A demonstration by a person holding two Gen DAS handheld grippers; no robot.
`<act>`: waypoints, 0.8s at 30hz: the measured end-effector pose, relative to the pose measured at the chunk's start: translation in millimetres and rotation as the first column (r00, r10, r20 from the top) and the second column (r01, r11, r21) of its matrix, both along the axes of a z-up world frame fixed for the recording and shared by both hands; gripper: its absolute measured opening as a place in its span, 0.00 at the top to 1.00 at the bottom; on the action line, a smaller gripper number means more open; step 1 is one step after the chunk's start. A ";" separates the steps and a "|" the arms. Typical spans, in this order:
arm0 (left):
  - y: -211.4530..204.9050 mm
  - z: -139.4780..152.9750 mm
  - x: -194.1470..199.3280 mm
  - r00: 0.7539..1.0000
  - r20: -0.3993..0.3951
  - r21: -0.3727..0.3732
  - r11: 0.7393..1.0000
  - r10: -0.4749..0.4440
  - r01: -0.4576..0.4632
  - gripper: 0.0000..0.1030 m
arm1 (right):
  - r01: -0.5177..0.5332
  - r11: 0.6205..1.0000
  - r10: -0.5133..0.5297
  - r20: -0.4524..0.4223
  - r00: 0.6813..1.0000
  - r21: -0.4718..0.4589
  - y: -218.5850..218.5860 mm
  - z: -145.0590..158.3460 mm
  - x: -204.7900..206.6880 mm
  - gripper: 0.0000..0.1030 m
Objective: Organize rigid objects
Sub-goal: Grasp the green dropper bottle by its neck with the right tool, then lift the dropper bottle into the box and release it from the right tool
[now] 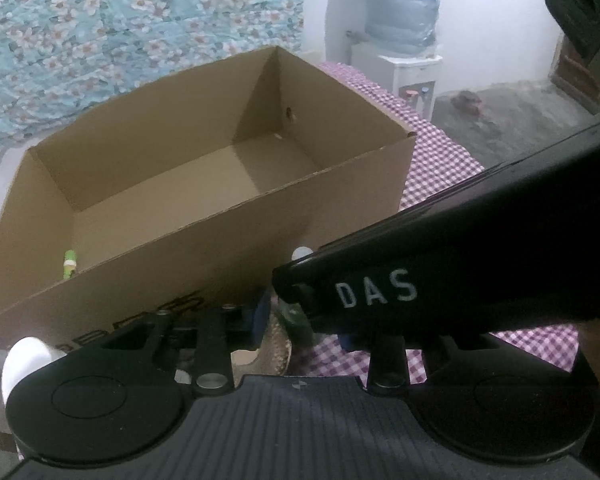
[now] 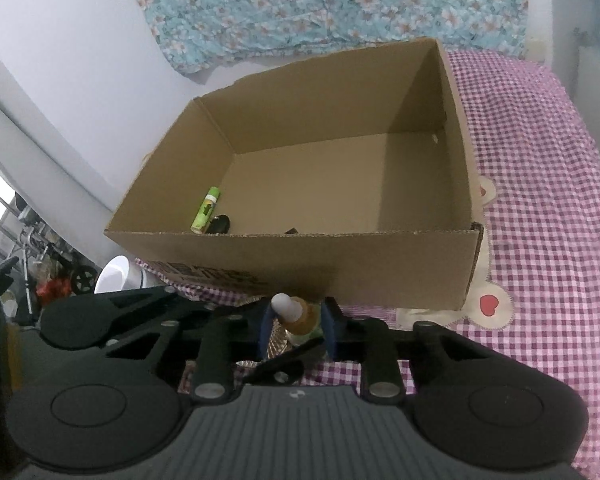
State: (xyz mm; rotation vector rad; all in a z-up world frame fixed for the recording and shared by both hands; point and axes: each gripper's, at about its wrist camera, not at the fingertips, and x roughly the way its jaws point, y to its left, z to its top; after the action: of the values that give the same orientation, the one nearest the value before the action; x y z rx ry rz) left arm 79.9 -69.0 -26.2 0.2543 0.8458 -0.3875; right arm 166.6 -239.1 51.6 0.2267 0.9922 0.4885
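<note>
An open cardboard box (image 2: 300,256) stands on the checked cloth just beyond both grippers. Inside it, at the near left corner, lie a green tube (image 2: 206,208) and a small black object (image 2: 221,224). My right gripper (image 2: 297,326) is shut on a small amber bottle (image 2: 302,318) with a white cap, its blue pads (image 2: 265,328) pressing both sides. A gold crinkled round item (image 2: 278,338) sits just beside the bottle. In the left wrist view the right gripper's black housing (image 1: 380,292) crosses over my left gripper (image 1: 284,320) and hides one finger, so its jaws cannot be read.
A purple checked tablecloth (image 2: 540,160) with a bear patch covers the table. A white round object (image 2: 114,276) sits left of the box. Floral fabric (image 2: 300,0) hangs behind. A water dispenser (image 1: 404,20) stands beyond the table's far right edge.
</note>
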 end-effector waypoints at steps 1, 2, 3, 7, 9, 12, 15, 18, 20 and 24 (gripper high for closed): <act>-1.2 -0.1 -0.6 1.000 0.002 0.001 1.000 -0.004 0.004 0.72 | 0.000 1.000 0.000 0.000 1.000 0.002 -0.2 -0.4 0.4 0.77; -2.3 0.4 -0.3 1.000 0.006 0.004 1.000 -0.004 0.004 0.72 | 0.001 1.000 -0.001 0.001 1.000 0.002 -0.2 -0.3 0.8 0.77; -3.2 0.3 -0.6 1.000 0.009 0.007 1.000 -0.004 0.004 0.72 | 0.002 1.000 -0.002 0.005 1.000 -0.001 -0.5 0.3 0.5 0.78; -5.3 2.5 -6.3 1.000 0.006 -0.008 1.000 0.016 -0.016 0.73 | 0.010 1.000 -0.010 0.007 1.000 -0.007 -3.8 3.3 -0.9 0.79; -8.7 5.9 -12.5 1.000 0.009 -0.012 1.000 0.019 -0.019 0.74 | 0.013 1.000 -0.013 0.006 1.000 -0.006 -6.3 6.2 -3.5 0.79; -13.9 14.0 -23.6 1.000 0.026 -0.026 1.000 0.015 -0.014 0.75 | 0.021 1.000 -0.021 0.009 1.000 -0.012 -11.7 14.6 -12.5 0.79; -16.8 26.1 -38.1 0.999 0.051 -0.048 0.999 0.006 -0.004 0.75 | 0.032 0.999 -0.031 0.011 0.999 -0.020 -18.4 27.3 -24.4 0.80; -16.7 44.9 -50.8 0.996 0.092 -0.056 0.998 -0.005 0.010 0.76 | 0.037 0.999 -0.036 0.029 0.999 -0.023 -23.1 45.6 -35.3 0.80; -14.6 60.8 -55.6 0.993 0.116 -0.045 0.999 -0.007 0.012 0.77 | 0.028 0.999 -0.027 0.055 0.998 -0.022 -22.0 61.7 -39.0 0.80; 4.9 96.4 -47.5 0.991 0.131 -0.061 0.998 0.035 -0.027 0.78 | -0.021 1.000 0.021 0.115 0.993 -0.002 -10.1 94.8 -35.0 0.82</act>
State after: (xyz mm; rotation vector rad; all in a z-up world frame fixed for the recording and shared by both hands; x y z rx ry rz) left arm 32.3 -64.1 70.2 0.2096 0.7063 -0.3620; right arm 131.6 -249.1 146.4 0.1853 0.8831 0.5151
